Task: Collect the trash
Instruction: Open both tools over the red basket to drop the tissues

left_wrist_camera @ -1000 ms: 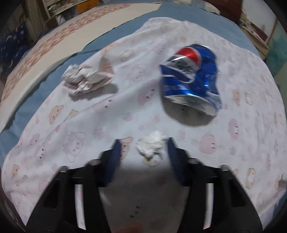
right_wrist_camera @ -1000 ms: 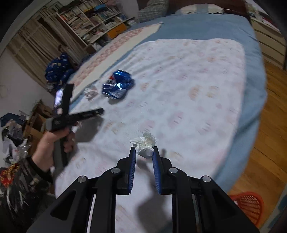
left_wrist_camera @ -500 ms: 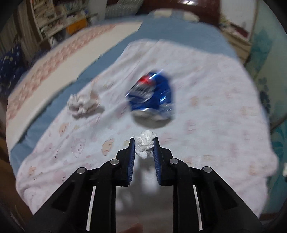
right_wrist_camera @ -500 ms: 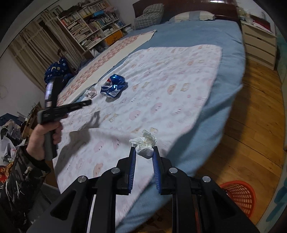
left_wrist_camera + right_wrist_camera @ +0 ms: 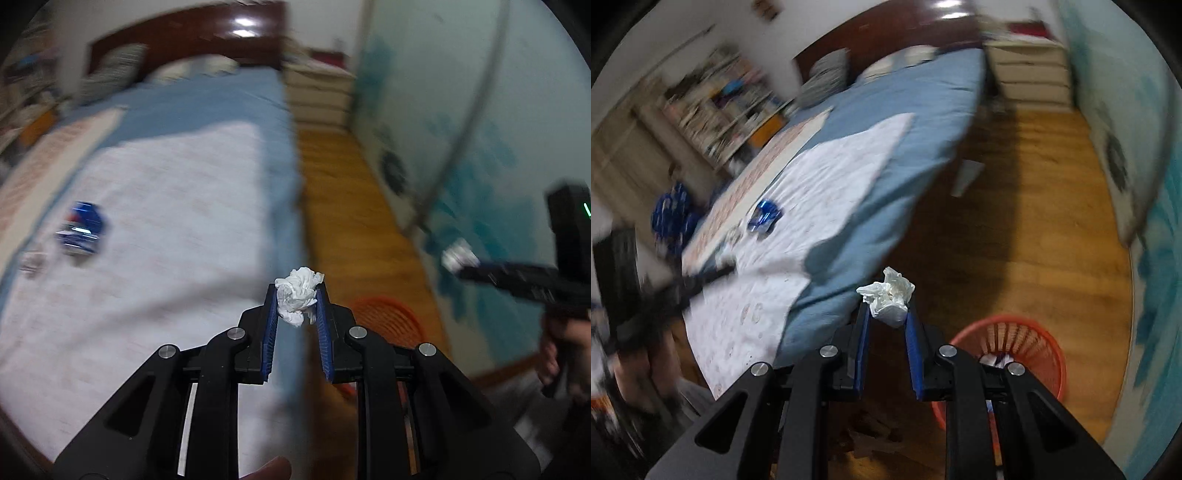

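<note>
My left gripper (image 5: pixel 297 295) is shut on a white crumpled tissue wad (image 5: pixel 298 291) and holds it in the air at the bed's right edge. My right gripper (image 5: pixel 888 304) is shut on another white tissue wad (image 5: pixel 889 295) over the wooden floor, up and left of the red basket (image 5: pixel 1034 339). The basket also shows in the left wrist view (image 5: pixel 388 317), just right of my left fingers. A crushed blue can (image 5: pixel 83 229) and a crumpled paper (image 5: pixel 31 260) lie on the white blanket at the left. The can shows small in the right wrist view (image 5: pixel 764 218).
The bed with its blue sheet (image 5: pixel 923 122) and white patterned blanket (image 5: pixel 166 240) fills the left. Wooden floor (image 5: pixel 1034 221) runs between the bed and the teal wall (image 5: pixel 498 147). White drawers (image 5: pixel 1030 74) stand at the far end. The basket holds some trash.
Both grippers have swung right, off the bed and toward the floor and red basket, each still holding its tissue wad. The left closed on its wad during the last second.
</note>
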`<state>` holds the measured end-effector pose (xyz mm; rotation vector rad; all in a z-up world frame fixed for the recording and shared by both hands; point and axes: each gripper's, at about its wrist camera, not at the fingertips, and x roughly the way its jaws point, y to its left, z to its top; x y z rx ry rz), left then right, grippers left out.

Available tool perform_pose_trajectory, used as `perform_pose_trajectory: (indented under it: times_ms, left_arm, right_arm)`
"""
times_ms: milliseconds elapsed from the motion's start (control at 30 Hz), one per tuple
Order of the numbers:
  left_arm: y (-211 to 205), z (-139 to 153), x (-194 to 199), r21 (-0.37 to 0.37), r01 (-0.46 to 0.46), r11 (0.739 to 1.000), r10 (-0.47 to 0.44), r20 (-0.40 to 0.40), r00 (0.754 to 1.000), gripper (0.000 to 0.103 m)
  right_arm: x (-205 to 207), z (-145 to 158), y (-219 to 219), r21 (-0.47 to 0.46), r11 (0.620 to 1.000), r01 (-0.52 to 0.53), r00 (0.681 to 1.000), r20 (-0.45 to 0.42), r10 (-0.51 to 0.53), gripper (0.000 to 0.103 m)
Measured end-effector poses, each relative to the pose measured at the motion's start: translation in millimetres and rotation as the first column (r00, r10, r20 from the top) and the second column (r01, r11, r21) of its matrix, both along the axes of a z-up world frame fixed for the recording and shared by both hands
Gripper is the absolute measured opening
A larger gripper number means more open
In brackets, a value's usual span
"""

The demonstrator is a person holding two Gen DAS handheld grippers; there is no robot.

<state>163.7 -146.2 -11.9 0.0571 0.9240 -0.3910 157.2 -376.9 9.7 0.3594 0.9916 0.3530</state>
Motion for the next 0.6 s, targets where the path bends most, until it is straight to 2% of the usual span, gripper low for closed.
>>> perform_pose_trajectory:
  times_ms: [133, 233, 300, 333, 433, 500, 600]
  left_arm:
    - [-68, -40, -7, 0.033, 0.120, 0.992, -0.116, -0.097, 0.988, 0.020]
    - [-115, -84, 4, 0.044, 0.200, 0.979, -0.187, -0.202, 0.961, 0.020]
    - [-143, -115, 12, 0.062, 0.239, 0.969, -0.215, -0.262, 0.941, 0.020]
    - [-154, -127, 13, 0.078, 0.258, 0.963, -0.228, -0.275, 0.934, 0.020]
    - [-179, -159, 9, 0.143, 0.317, 0.937, -0.271, -0.271, 0.923, 0.020]
    - [-186, -178, 5, 0.154, 0.338, 0.929, -0.279, -0.311, 0.909, 0.020]
    - [-194, -193, -1, 0.183, 0.376, 0.908, -0.306, -0.321, 0.896, 0.020]
  right_arm:
    - [-21, -33, -40, 0.033, 0.995, 0.089, 0.996, -0.028, -0.089, 0.020]
    - [-24, -71, -66, 0.056, 0.986, 0.158, 0.985, -0.073, -0.154, 0.020]
    - [-23, -99, -75, -0.025, 0.986, 0.162, 0.980, -0.112, -0.164, 0.020]
    - [-23, -120, -86, -0.053, 0.984, 0.172, 0.969, -0.174, -0.178, 0.020]
    - [-22, -147, -109, -0.035, 0.974, 0.223, 0.942, -0.249, -0.225, 0.020]
    - [-17, -158, -118, -0.058, 0.974, 0.218, 0.937, -0.267, -0.226, 0.020]
    - [-11, -175, -123, -0.062, 0.972, 0.227, 0.925, -0.299, -0.235, 0.020]
